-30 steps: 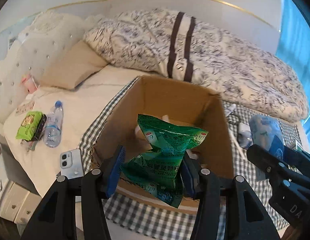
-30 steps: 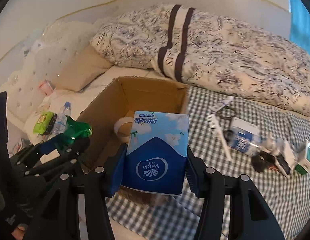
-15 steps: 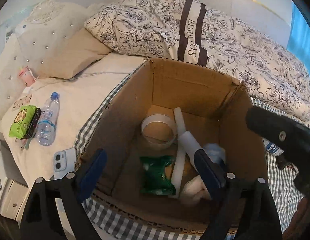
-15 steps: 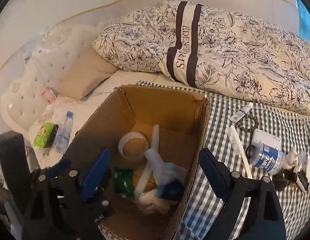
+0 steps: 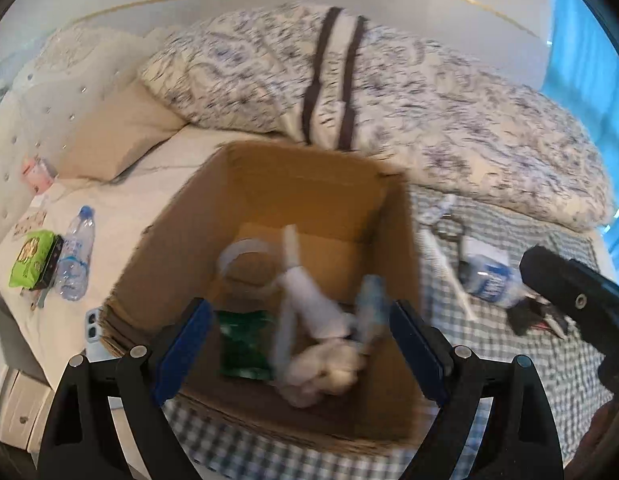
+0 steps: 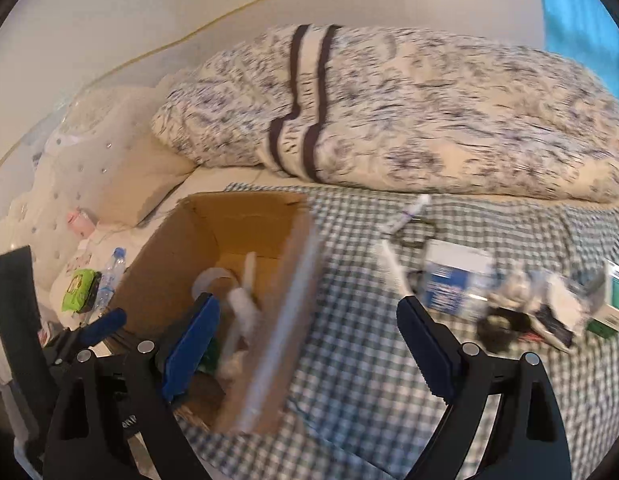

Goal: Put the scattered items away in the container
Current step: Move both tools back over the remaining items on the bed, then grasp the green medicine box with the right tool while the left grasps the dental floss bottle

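Note:
An open cardboard box (image 5: 181, 240) (image 6: 165, 256) stands on the checked blanket. Inside lie a green packet (image 5: 243, 344), a tape roll (image 5: 245, 252), a white tube (image 5: 309, 296), a blue tissue pack (image 5: 371, 300) and a pale soft lump (image 5: 321, 372). My left gripper (image 5: 299, 344) hangs open above the box's near side, holding nothing. My right gripper (image 6: 309, 340) is open and empty over the box's right wall and the blanket. Loose items lie to the right: a white comb (image 6: 393, 268), a blue-labelled container (image 6: 453, 284), a small tube (image 6: 413, 210), dark bits (image 6: 505, 328), a green box (image 6: 617, 300).
A floral duvet (image 5: 389, 92) (image 6: 409, 112) is heaped behind the box. On the white sheet at left lie a water bottle (image 5: 75, 252), a green snack pack (image 5: 29, 260) and a phone (image 5: 92, 326). Pillows and a tufted headboard (image 5: 37, 92) are at far left.
Both grippers let their items drop into the box and opened: the green packet from the left, the blue tissue pack from the right. Now the right gripper swings right, toward the blanket items.

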Demonstrator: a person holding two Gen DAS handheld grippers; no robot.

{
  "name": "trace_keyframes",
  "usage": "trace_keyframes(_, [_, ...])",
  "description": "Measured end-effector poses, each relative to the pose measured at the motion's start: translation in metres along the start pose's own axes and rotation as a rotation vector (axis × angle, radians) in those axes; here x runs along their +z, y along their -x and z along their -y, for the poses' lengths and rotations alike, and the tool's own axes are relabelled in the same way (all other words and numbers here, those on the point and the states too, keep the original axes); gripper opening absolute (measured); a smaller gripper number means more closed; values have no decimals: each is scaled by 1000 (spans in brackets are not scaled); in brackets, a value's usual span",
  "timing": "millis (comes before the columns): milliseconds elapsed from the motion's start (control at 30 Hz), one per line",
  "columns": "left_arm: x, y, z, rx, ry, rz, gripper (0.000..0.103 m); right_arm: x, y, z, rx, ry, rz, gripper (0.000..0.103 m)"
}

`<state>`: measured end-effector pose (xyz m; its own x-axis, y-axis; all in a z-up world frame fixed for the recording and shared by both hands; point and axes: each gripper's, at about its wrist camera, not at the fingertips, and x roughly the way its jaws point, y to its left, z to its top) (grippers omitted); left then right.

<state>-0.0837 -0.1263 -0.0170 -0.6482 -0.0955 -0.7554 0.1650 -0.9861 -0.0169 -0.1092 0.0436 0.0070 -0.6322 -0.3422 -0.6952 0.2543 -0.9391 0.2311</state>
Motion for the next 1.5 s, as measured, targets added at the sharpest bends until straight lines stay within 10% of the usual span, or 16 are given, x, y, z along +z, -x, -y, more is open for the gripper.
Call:
trace_keyframes(767, [-76, 10, 242, -221, -247, -60, 95, -96, 131, 257, -322, -348, 37, 90])
trace_keyframes(1500, [-42, -105, 301, -237, -264, -114, 95, -65, 42, 351, -412, -407, -27, 90])
